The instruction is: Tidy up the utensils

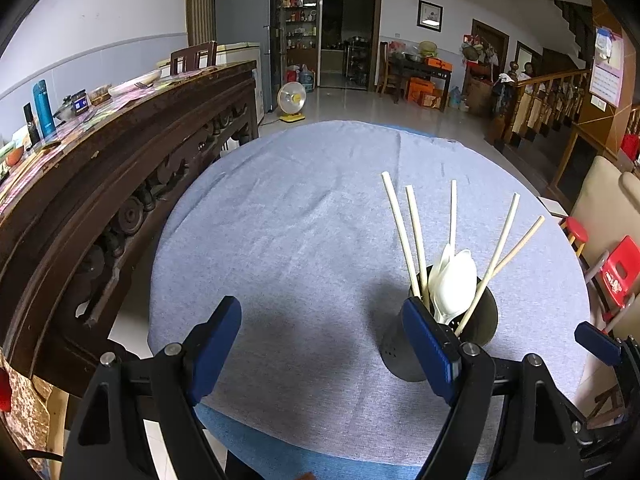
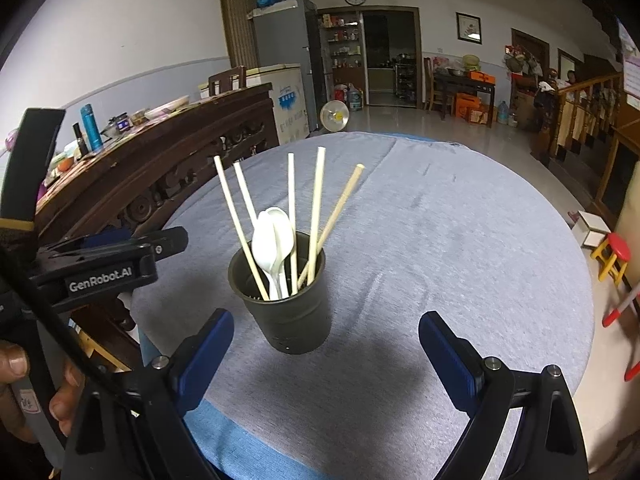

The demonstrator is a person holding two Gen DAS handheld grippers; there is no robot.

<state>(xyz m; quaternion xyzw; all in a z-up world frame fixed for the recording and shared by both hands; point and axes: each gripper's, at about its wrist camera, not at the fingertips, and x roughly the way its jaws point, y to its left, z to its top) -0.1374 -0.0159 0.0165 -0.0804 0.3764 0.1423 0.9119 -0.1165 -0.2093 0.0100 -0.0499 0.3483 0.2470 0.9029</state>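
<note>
Both tools spread, empty: left tool [image 1: 322,344], right tool [image 2: 326,346]. Chopsticks [image 2: 318,208] light, stiff, slippery; pinch mid-shaft. Holder [image 2: 288,312] tippy.

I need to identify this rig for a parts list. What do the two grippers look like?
Both are black plastic frames with blue ribbed pads and silver pivot bolts. The left gripper carries white "GenRobot.AI" lettering on its side and a black cable; the right gripper looks identical.
</note>
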